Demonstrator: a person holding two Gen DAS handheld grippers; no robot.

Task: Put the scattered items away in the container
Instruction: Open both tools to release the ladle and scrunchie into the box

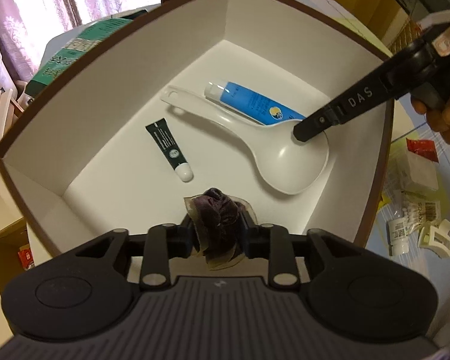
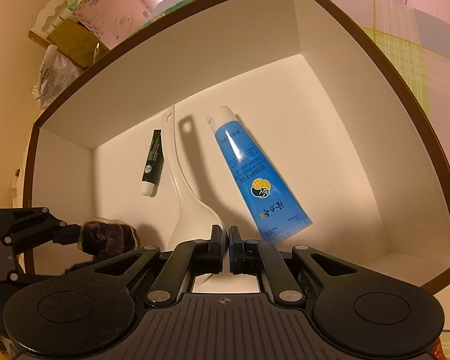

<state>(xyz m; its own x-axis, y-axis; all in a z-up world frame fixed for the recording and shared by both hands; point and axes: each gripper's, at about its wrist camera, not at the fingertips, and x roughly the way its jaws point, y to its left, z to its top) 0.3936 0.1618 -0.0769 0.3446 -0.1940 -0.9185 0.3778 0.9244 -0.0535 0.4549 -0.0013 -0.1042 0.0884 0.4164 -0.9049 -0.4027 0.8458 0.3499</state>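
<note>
Left claw: left gripper [image 1: 217,231] points steeply down into the box [image 1: 135,69], jaws part open with a dark purple hair scrunchie [image 1: 220,210] in clear wrapping between them; the fingers seem to touch the bundle, so I judge it held
Right claw: right gripper [image 2: 225,241] has its jaws nearly together; from the left wrist view its tip sits at the rim of the ladle bowl, and the rim seems pinched, though I cannot be sure
Scrunchie, handling: soft, light, squashy; the wrapping looks slippery, so a hold across the thick middle seems safest
Scrunchie, look: crumpled velvety fabric, deep purple, partly wrapped in a stiff clear film
Ladle: white plastic ladle [image 1: 273,156] lies on the box floor, handle toward the far corner; stiff, light, smooth, best taken by the handle or rim
Blue tube: blue tube [image 2: 252,174] with white cap rests against the ladle handle
Green tube: small dark green tube [image 1: 168,147] lies apart, left of the ladle
Outside the box: hair clip [image 1: 435,237] and packet of cotton buds [image 1: 417,213] wait on the table, beside the right wall
</note>
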